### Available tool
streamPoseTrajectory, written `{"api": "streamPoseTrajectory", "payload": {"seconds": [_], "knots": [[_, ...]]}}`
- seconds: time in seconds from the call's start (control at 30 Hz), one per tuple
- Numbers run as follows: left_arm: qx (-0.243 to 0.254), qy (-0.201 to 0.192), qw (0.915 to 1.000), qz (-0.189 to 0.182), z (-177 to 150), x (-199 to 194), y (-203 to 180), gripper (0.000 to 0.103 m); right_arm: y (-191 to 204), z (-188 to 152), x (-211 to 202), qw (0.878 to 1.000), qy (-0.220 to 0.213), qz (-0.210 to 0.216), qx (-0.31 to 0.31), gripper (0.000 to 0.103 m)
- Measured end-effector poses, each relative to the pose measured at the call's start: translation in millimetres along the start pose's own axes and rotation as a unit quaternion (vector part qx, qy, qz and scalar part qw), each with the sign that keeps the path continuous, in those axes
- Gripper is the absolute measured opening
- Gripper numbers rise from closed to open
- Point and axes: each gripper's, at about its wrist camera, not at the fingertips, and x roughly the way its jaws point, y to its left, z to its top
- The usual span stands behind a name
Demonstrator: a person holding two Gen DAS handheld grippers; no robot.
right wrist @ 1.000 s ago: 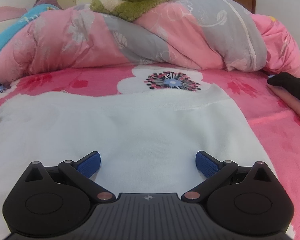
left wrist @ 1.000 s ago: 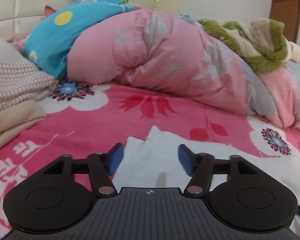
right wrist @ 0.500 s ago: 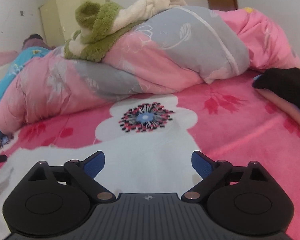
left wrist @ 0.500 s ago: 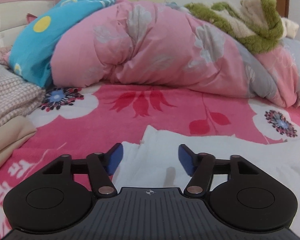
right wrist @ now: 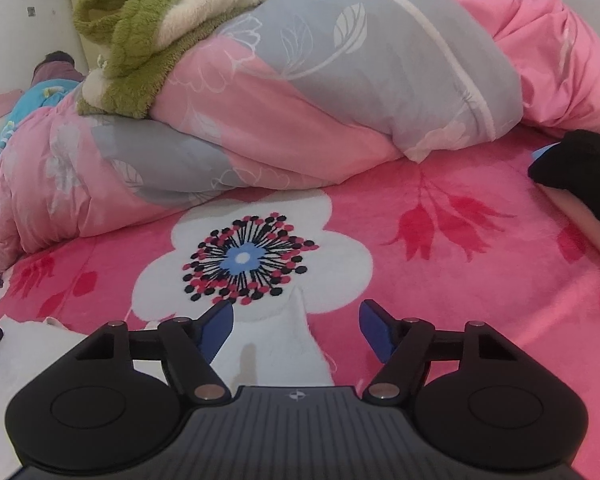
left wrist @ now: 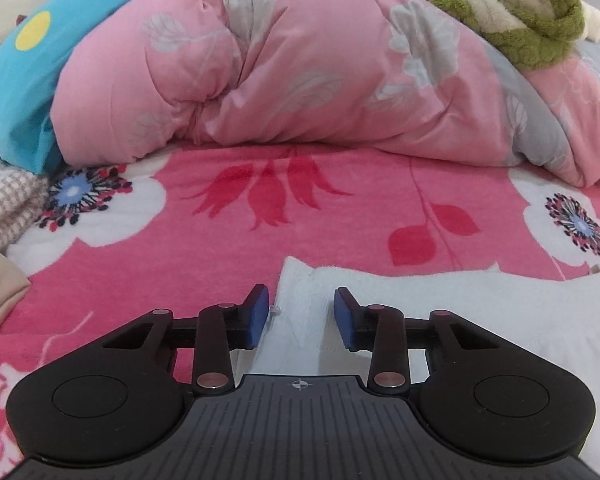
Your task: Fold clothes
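Behind white garment (left wrist: 440,300), pink quilt (left wrist: 300,72), green fleece (right wrist: 140,48)

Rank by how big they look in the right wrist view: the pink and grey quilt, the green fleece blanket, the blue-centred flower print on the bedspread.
1. Pink and grey quilt.
2. Flower print and green fleece blanket: look alike, and the flower is nearer, so unranked.

A bed covered by a pink floral blanket (left wrist: 228,276). Laid directly on it: a white garment (left wrist: 440,304), a bunched pink-and-grey quilt (right wrist: 300,112) at the far side, folded knitted and beige fabrics (left wrist: 4,208) at left.
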Motion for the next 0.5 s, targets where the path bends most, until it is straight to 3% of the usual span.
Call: {"api": "streamPoseTrajectory", "payload": {"seconds": [0.3, 0.5], "knots": [[-0.028, -0.008, 0.9996, -0.006, -1, 1, 2, 0.008, -16, 10, 10, 0.998, 0.013, 0.047, 0.046, 0.072], [-0.044, -0.021, 0.9988, 0.002, 1, -1, 6, 0.004, -19, 13, 26, 0.996, 0.042, 0.055, 0.048, 0.066]]}}
